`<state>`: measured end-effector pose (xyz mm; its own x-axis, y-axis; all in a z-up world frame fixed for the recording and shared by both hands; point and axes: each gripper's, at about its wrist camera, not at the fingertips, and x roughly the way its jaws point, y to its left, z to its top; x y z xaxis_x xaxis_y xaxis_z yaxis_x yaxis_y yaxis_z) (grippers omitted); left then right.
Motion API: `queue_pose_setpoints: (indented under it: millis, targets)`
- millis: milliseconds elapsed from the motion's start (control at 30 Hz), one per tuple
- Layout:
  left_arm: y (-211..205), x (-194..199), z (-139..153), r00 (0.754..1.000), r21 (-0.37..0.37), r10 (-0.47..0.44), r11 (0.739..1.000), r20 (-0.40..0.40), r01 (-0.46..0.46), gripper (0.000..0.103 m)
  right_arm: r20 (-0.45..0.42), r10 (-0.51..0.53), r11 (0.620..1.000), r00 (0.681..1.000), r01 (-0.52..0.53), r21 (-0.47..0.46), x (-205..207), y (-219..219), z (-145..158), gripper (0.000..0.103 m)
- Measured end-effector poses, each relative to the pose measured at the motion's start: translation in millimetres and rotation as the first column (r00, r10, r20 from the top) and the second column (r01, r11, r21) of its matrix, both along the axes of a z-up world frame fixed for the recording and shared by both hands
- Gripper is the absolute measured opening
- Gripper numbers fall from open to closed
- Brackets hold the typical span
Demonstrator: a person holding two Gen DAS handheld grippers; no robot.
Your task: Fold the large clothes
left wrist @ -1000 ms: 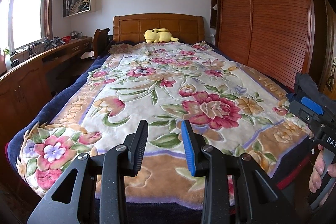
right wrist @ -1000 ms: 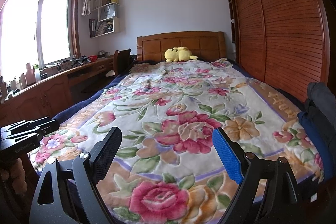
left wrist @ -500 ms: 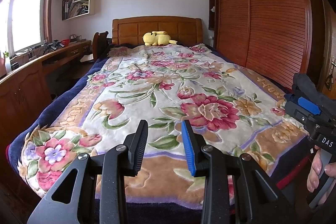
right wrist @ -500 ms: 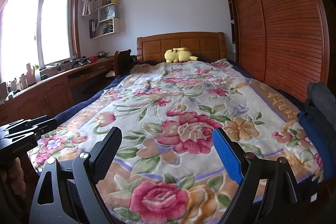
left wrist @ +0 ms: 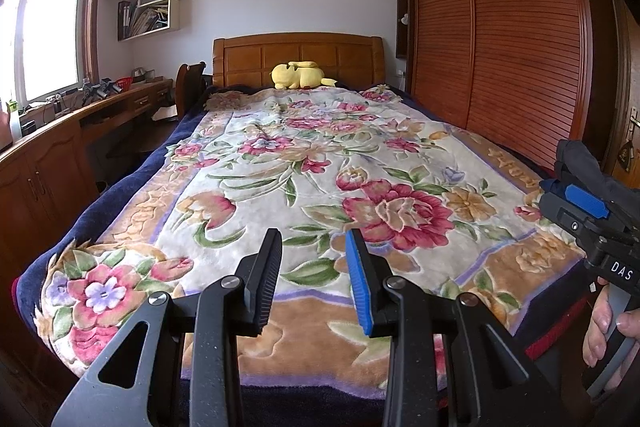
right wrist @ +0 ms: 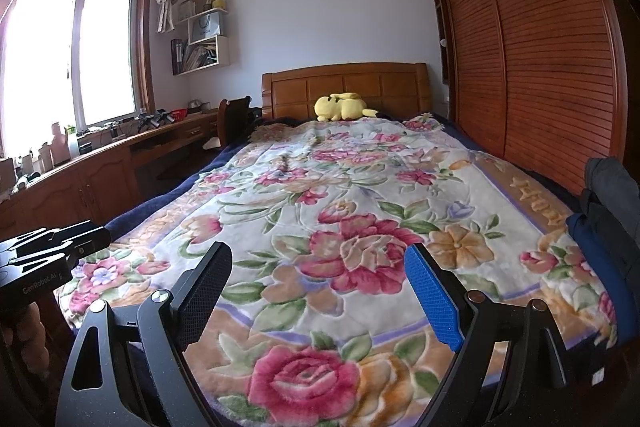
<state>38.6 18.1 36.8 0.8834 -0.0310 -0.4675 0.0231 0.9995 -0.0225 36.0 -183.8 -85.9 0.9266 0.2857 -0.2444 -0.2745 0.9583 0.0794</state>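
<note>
A dark grey and navy garment (right wrist: 608,211) lies bunched at the right edge of the bed, near its foot; it also shows in the left wrist view (left wrist: 580,167). My left gripper (left wrist: 314,267) is open with a narrow gap, empty, held above the foot of the bed. My right gripper (right wrist: 320,287) is wide open and empty, also above the foot of the bed, left of the garment. The right gripper's body shows at the right in the left wrist view (left wrist: 588,215). The left gripper's body shows at the left in the right wrist view (right wrist: 48,247).
A floral blanket (left wrist: 304,179) covers the bed (right wrist: 344,87). A yellow plush toy (left wrist: 298,75) lies by the headboard. A wooden slatted wardrobe (left wrist: 500,39) runs along the right. A wooden desk (right wrist: 100,163) with clutter and a chair (right wrist: 234,115) stand at the left under the window.
The left gripper has tilted slightly, so the bed sits a little lower in its view. The right gripper has hardly moved. Both keep the same opening.
</note>
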Motion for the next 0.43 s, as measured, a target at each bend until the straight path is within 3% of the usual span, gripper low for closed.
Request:
queue_pose_setpoints:
  millis: [433]
  targets:
    - [-0.6, -0.1, -0.6, 1.0, 0.001, 0.001, 1.0, -0.001, -0.001, 0.034, 0.002, 0.002, 1.0, 1.0, -0.002, -0.001, -0.5, -2.0, 0.0, 0.089]
